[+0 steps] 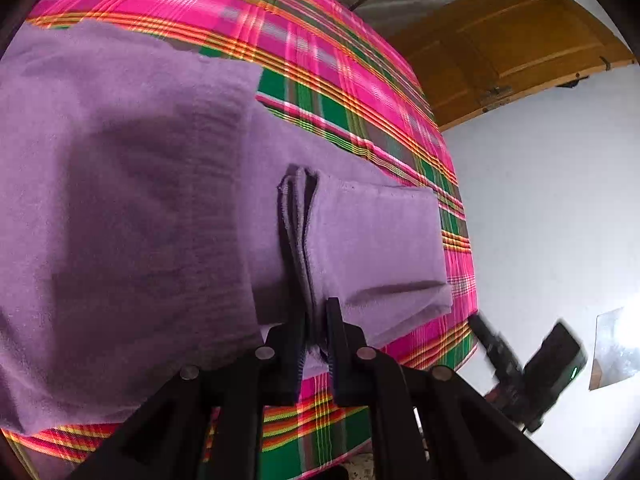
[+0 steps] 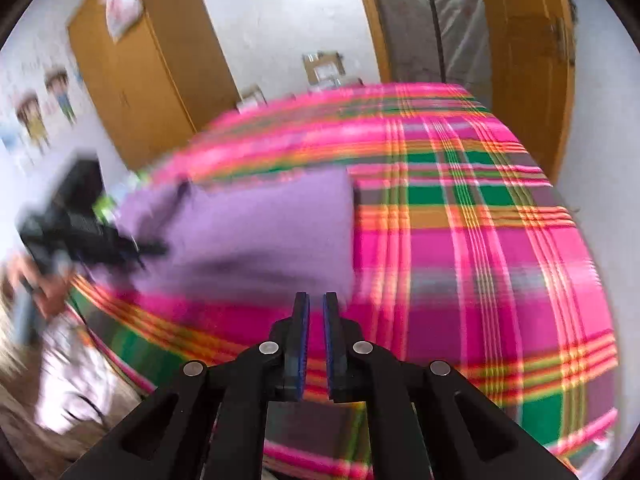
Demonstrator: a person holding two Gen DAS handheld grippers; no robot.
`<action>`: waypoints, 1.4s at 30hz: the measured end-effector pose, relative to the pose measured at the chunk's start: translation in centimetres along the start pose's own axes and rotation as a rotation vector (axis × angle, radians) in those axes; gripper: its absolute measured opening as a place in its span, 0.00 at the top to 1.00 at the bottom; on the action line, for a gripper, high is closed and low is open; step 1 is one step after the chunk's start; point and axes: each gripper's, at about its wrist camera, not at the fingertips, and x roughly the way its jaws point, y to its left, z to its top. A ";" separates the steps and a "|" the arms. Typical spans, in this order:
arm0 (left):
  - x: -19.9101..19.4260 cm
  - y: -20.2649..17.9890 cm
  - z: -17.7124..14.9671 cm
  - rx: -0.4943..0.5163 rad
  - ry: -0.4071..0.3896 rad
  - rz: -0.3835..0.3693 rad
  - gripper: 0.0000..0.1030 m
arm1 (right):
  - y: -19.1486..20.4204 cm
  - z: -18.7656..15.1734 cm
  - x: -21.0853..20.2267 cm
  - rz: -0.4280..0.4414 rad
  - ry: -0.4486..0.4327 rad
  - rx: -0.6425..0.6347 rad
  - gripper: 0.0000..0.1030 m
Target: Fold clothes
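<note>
Left gripper pinches the purple garment's layered edge over plaid cloth.

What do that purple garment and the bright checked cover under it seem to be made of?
The purple garment looks like soft fleece or brushed knit: matte, slightly fuzzy, with thick folded layers where the left gripper pinches its edge. The checked cover looks like a flat woven cloth, perhaps cotton or a synthetic; its pink, green and orange stripes run as fine thread lines, with no visible pile.
</note>
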 end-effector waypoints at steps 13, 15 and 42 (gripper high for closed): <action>-3.4 -2.8 1.1 0.070 -0.072 0.072 0.88 | -1.3 4.4 6.5 0.262 0.194 -0.220 0.74; -2.3 -4.6 2.3 0.124 -0.042 0.053 0.88 | -1.2 4.8 6.8 0.274 0.222 -0.263 0.74; 10.5 -9.2 8.1 0.178 0.244 0.008 0.88 | 4.2 2.2 5.1 0.240 0.358 -0.729 0.96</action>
